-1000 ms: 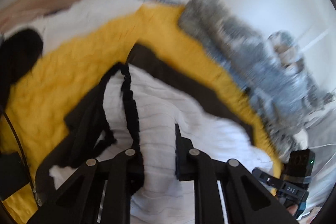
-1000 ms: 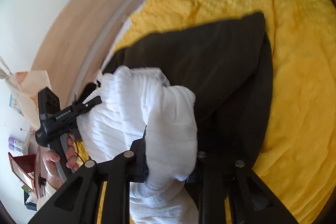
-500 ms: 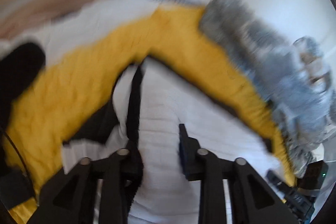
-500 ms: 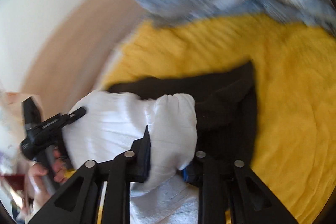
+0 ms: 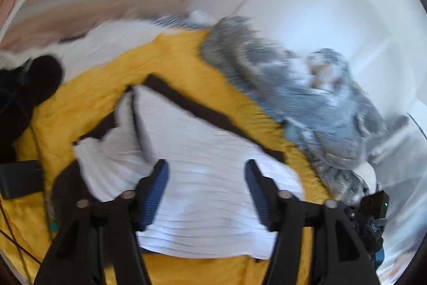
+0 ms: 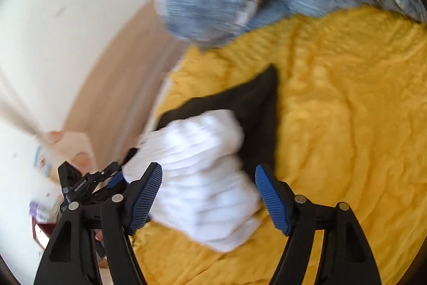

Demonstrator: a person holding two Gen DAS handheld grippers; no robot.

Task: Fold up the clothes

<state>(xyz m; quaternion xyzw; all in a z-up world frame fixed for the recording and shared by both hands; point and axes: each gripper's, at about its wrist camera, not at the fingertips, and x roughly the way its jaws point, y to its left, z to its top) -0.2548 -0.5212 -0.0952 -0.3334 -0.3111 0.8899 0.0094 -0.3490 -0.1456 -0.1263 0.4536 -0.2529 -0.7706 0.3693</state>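
Both claws, left claw and right claw, opening off the white ribbed garment; I'd back out straight, sparing the fold.

Ahead of my left gripper, black with ribbed blue pads, I see a white garment crossed by fine ribbed lines, edged in black fabric. Under it lies a mustard-yellow textured blanket. Beyond, to the right, is a mottled grey-blue bundle. My right gripper shows the same black frame and blue pads, with white ribbing between them over black cloth and yellow.
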